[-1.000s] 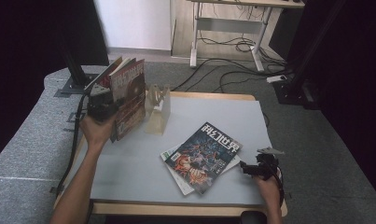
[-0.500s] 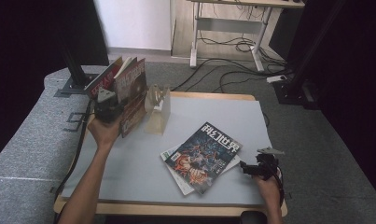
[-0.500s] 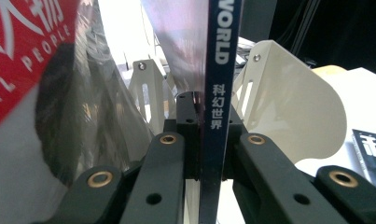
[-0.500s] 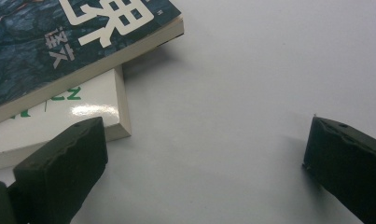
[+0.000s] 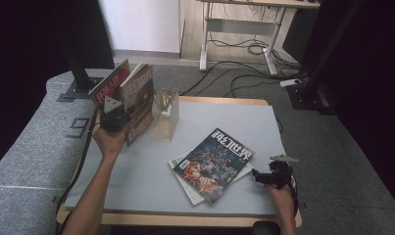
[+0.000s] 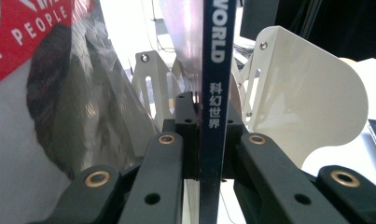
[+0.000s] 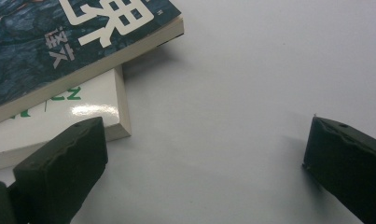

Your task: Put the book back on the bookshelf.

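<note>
Magazine (image 5: 140, 105) with dark blue spine (image 6: 212, 107), held upright at far left of the table (image 5: 136, 181), clamped at its spine between the closed jaws of the left gripper (image 5: 114, 117). Beside it, further left, another upright magazine (image 5: 109, 88) with a red cover. Just right of both, a white metal bookend (image 5: 166, 113). Near right, right gripper (image 5: 263, 176) resting low over the table, jaws spread wide and holding nothing. Just left of it, two stacked magazines (image 5: 212, 164) lying flat.
</note>
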`<state>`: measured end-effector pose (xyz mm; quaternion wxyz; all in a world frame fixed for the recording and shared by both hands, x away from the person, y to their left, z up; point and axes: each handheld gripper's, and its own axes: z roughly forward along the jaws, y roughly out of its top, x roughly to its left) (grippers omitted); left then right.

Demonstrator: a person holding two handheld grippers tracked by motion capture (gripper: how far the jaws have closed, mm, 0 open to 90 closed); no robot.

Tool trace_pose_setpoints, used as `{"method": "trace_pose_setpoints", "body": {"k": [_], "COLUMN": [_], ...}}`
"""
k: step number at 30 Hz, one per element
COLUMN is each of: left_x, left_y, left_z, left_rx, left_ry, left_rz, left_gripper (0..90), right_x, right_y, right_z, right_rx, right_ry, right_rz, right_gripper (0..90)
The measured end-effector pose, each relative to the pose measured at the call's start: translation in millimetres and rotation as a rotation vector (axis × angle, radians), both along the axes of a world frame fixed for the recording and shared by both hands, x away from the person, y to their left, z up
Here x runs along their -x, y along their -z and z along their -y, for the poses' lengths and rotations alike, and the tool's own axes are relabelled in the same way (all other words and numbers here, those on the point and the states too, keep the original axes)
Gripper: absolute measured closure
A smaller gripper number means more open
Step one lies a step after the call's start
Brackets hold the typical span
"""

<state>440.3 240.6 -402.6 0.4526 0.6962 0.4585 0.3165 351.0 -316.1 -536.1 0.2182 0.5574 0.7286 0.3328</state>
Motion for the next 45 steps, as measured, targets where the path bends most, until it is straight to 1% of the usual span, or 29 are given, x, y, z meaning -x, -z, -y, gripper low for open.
{"method": "trace_pose_setpoints", "body": {"k": [3, 4, 5, 7, 8, 9, 10, 11, 12, 13, 14, 15, 16, 17, 18, 21, 24, 25, 26, 27, 30, 31, 33, 36, 38, 39, 41, 45], "left_x": [-0.3, 0.0, 0.0, -0.4, -0.4, -0.9, -0.9, -0.8, -0.8, -2.3, -2.3, -2.9, -3.2, -3.0, -2.8, -3.1, -3.8, -4.4, -5.7, -5.7, -6.3, -6.3, -6.9, -8.4, -10.4, -10.6, -10.2, -10.8], "left_y": [-2.1, -5.5, -5.5, -11.5, -14.6, -17.8, -21.1, -27.6, -27.6, -32.5, -32.5, -33.9, -34.5, -34.8, -34.8, -34.5, -34.8, -35.1, -34.7, -34.7, -34.8, -34.8, -34.5, -32.6, -28.9, -24.0, -22.4, -21.0], "left_z": [-1.8, -3.4, -3.4, -5.9, -6.8, -6.8, -5.7, -3.0, -3.0, -1.9, -1.9, -1.6, -1.3, -0.6, 0.7, 1.1, 0.5, 0.2, 0.3, 0.3, 1.7, 1.7, 2.9, 3.9, 4.6, 3.8, -0.2, -4.6], "left_rx": [-0.004, 0.004, 0.004, 0.037, 0.049, 0.054, 0.048, 0.027, 0.027, 0.025, 0.025, 0.031, 0.04, 0.036, 0.034, 0.043, 0.06, 0.061, 0.053, 0.053, 0.071, 0.071, 0.09, 0.087, 0.072, 0.061, 0.08, 0.082], "left_ry": [0.004, 0.005, 0.005, 0.011, 0.02, 0.029, 0.028, 0.017, 0.017, 0.017, 0.017, 0.016, 0.012, 0.006, 0.0, -0.005, -0.029, -0.034, -0.041, -0.041, -0.044, -0.044, -0.038, -0.04, -0.047, -0.057, -0.07, -0.089], "left_rz": [-0.032, -0.042, -0.042, -0.065, -0.073, -0.09, -0.106, -0.128, -0.128, -0.166, -0.166, -0.179, -0.183, -0.178, -0.165, -0.155, -0.127, -0.12, -0.101, -0.101, -0.068, -0.068, -0.054, -0.056, -0.068, -0.061, -0.061, -0.051], "left_gripper": [81.9, 79.8, 78.7, 77.7, 77.1, 78.3, 78.3, 79.8, 80.6, 81.5, 82.4, 82.4, 83.5, 84.0, 84.1, 84.3, 84.5, 84.5, 84.6, 84.6, 84.6, 84.6, 84.5, 84.5, 84.4, 84.3, 84.3, 84.3], "right_x": [0.0, 0.0, 0.0, 0.0, 0.0, 0.0, 0.0, 0.1, 0.1, 0.1, 0.1, 0.0, 0.0, 0.0, 0.0, 0.0, 0.0, 0.0, 0.0, 0.0, 0.0, 0.0, 0.0, 0.0, 0.0, 0.0, 0.0, 0.1], "right_y": [-0.1, -0.1, -0.1, -0.1, -0.1, -0.1, -0.1, -0.1, -0.1, -0.1, -0.1, -0.1, -0.1, -0.1, -0.1, -0.1, 0.0, 0.0, 0.0, 0.0, -0.1, -0.1, -0.1, 0.0, 0.1, -0.1, -0.1, -0.1], "right_z": [0.1, 0.0, 0.0, 0.1, 0.0, 0.1, 0.1, 0.0, 0.0, -0.1, -0.1, 0.0, 0.1, 0.1, 0.1, 0.1, 0.1, 0.1, 0.2, 0.2, 0.2, 0.2, 0.3, 0.2, 0.2, 0.1, 0.2, 0.2], "right_rx": [0.001, 0.001, 0.001, 0.001, 0.001, 0.001, 0.001, 0.001, 0.001, 0.0, 0.0, 0.0, 0.001, 0.001, 0.002, 0.001, 0.0, 0.0, 0.001, 0.001, 0.001, 0.001, 0.002, 0.001, 0.001, 0.0, 0.0, 0.001], "right_ry": [0.0, 0.0, 0.0, 0.0, 0.0, -0.001, -0.001, 0.0, 0.0, 0.001, 0.001, 0.0, 0.0, -0.001, -0.001, -0.001, 0.0, 0.0, -0.001, -0.001, -0.002, -0.002, -0.002, -0.001, -0.001, 0.0, -0.001, -0.001], "right_rz": [-0.001, -0.001, -0.001, -0.001, -0.001, -0.001, -0.001, -0.001, -0.001, -0.001, -0.001, 0.0, 0.0, -0.001, -0.001, -0.001, 0.0, 0.0, 0.0, 0.0, -0.001, -0.001, -0.001, 0.0, 0.0, -0.001, -0.001, -0.001], "right_gripper": [0.0, 0.0, 0.0, 0.0, 0.0, 0.0, 0.0, 0.0, 0.0, 0.0, 0.0, 0.0, 0.0, 0.0, 0.0, 0.0, 0.0, 0.0, 0.0, 0.0, 0.0, 0.0, 0.0, 0.0, 0.0, 0.0, 0.0, 0.0]}}
